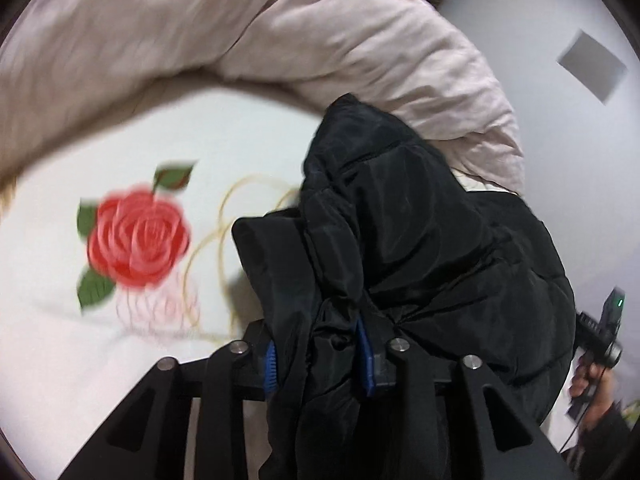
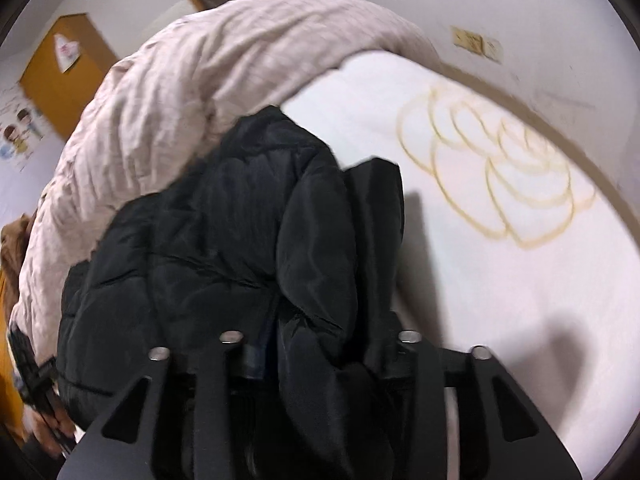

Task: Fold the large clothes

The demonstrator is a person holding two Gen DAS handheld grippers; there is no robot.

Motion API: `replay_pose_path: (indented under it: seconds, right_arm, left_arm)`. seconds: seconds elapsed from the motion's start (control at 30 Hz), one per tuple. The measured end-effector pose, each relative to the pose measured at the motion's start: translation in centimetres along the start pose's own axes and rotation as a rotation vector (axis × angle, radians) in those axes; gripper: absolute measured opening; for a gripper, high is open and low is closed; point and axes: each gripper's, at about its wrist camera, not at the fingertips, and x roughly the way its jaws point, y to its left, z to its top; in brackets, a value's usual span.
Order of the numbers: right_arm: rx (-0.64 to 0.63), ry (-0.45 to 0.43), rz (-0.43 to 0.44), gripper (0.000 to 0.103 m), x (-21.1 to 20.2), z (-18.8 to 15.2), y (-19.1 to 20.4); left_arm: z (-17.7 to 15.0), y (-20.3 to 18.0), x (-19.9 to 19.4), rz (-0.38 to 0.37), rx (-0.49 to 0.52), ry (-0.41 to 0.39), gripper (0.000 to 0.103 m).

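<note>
Two grippers (image 1: 320, 356), one black jacket (image 1: 420, 240)

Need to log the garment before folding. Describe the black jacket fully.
The jacket is black, puffy and quilted, with a slightly shiny, nylon-like shell. It is bunched and crumpled, not yet folded. Fabric sits between the fingers of the left claw and of the right claw, so it hangs between both. It is over the white sheet, in front of the pink duvet; whether it touches them cannot be told.
</note>
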Motion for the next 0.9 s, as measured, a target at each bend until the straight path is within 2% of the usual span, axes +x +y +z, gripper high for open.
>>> replay_pose_path:
  seconds: [0.03,0.1,0.23,0.33,0.43,0.53,0.6,0.67,0.73,0.9]
  right_arm:
    - [0.01,-0.004,0.001,0.052,0.1,-0.2,-0.3]
    - [0.022,-0.011,0.003,0.055,-0.3,-0.5,-0.5]
    - [0.018,-0.016,-0.015,0.055,-2.4,-0.3,-0.4]
    - [-0.023,-0.061,-0.056,0.055,-4.7,-0.2,0.5]
    - [-0.063,-0.142,-0.088,0.055,-7.0,-0.2,2.0]
    - [-0.128,-0.129,-0.067,0.055,-6.5,-0.3,4.5]
    - [-0.171,-0.09,-0.088,0.055,-4.9,-0.5,5.8]
    - [-0.172,-0.047,-0.089,0.055,-3.0,-0.8,6.0]
    - [-0.148,-0.018,-0.105,0.055,-1.5,-1.0,5.4]
    - [-0.167,-0.037,-0.117,0.055,-3.0,-1.5,6.2]
  left_arm:
    - [-0.4,0.4,0.1,-0.004,-0.01,0.003,0.04]
    - [-0.8,0.7,-0.4,-0.008,-0.011,0.001,0.045]
    - [-0.7,1.0,-2.9,0.011,0.002,-0.013,0.046]
    - [0.0,0.5,-5.9,0.043,0.041,-0.089,0.045]
    - [1.1,-0.8,-7.5,0.025,0.069,-0.137,0.046]
    - [1.7,-3.0,-6.6,0.02,0.125,-0.137,0.047]
    - [1.8,-4.2,-4.4,0.02,0.145,-0.094,0.047]
    - [1.3,-4.5,-1.9,0.065,0.16,-0.038,0.047]
    - [0.6,-4.4,-0.6,0.089,0.174,-0.03,0.048]
    - [0.1,-4.7,-2.5,0.099,0.184,-0.036,0.048]
